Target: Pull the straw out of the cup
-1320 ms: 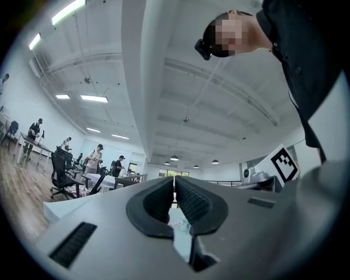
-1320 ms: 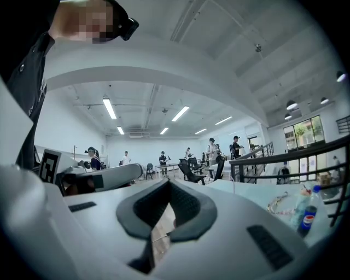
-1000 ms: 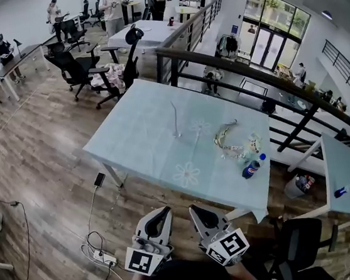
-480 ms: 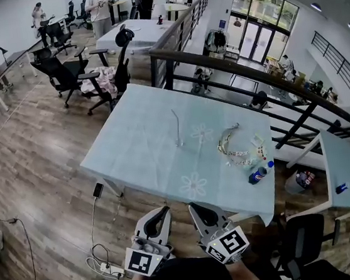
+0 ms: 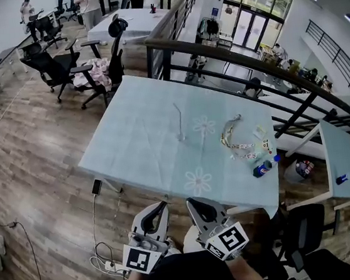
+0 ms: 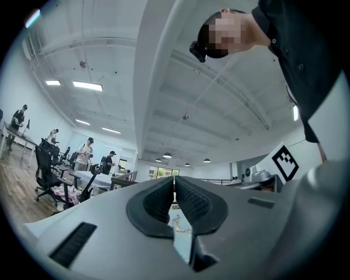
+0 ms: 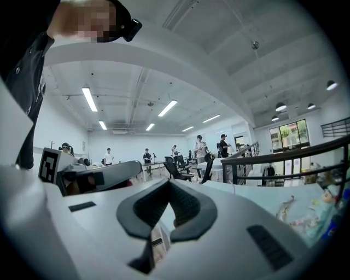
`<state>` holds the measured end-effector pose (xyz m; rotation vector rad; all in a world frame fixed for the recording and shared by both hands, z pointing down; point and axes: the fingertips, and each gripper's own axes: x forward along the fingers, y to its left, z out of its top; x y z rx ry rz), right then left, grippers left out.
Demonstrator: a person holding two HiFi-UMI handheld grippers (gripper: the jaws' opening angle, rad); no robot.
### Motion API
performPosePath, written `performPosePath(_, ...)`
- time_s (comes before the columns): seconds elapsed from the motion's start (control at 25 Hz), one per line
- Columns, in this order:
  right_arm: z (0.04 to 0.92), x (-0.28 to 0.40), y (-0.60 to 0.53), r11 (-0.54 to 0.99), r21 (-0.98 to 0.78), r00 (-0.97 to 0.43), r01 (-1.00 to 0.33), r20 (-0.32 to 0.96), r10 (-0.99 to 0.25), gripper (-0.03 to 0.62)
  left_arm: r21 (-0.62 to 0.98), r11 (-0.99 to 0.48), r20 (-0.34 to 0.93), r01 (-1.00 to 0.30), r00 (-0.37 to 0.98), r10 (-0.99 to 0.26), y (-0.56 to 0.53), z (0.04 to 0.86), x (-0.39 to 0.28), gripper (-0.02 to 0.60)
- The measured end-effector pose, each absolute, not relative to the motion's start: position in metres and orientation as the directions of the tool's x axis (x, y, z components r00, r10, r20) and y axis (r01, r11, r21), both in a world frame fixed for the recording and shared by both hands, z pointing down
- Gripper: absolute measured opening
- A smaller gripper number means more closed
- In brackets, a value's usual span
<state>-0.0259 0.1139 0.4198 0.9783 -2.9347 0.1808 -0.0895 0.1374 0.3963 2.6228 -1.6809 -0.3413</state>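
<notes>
The table (image 5: 130, 135) fills the middle. At its six o'clock, the left gripper (image 5: 159, 209) and right gripper (image 5: 195, 205) are both pressed together and empty. At twelve o'clock from them, well apart, the faint cup (image 5: 179, 136) holds the straw (image 5: 178, 118) upright. The right gripper looks slightly nearer.
</notes>
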Motion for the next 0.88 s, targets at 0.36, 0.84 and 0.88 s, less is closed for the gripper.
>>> performPosePath(0.36,0.428,-0.038,0.086,0.791,-0.116,-0.799,-0.601,0.091,-0.594,0.009,0.135,-0.453,-0.165,-0.881,0.43,-0.887,0.106,0.403,-0.09,0.02)
performPosePath(0.84,0.434,-0.045,0.002,0.784,-0.137,-0.796,-0.606,0.112,-0.595,0.009,0.132,-0.457,-0.143,-0.88,0.439,-0.887,0.025,0.404,-0.096,0.02)
performPosePath(0.88,0.433,-0.044,-0.006,0.785,-0.137,-0.797,-0.605,0.111,-0.594,0.009,0.131,-0.456,-0.14,-0.88,0.439,-0.887,0.018,0.403,-0.095,0.02)
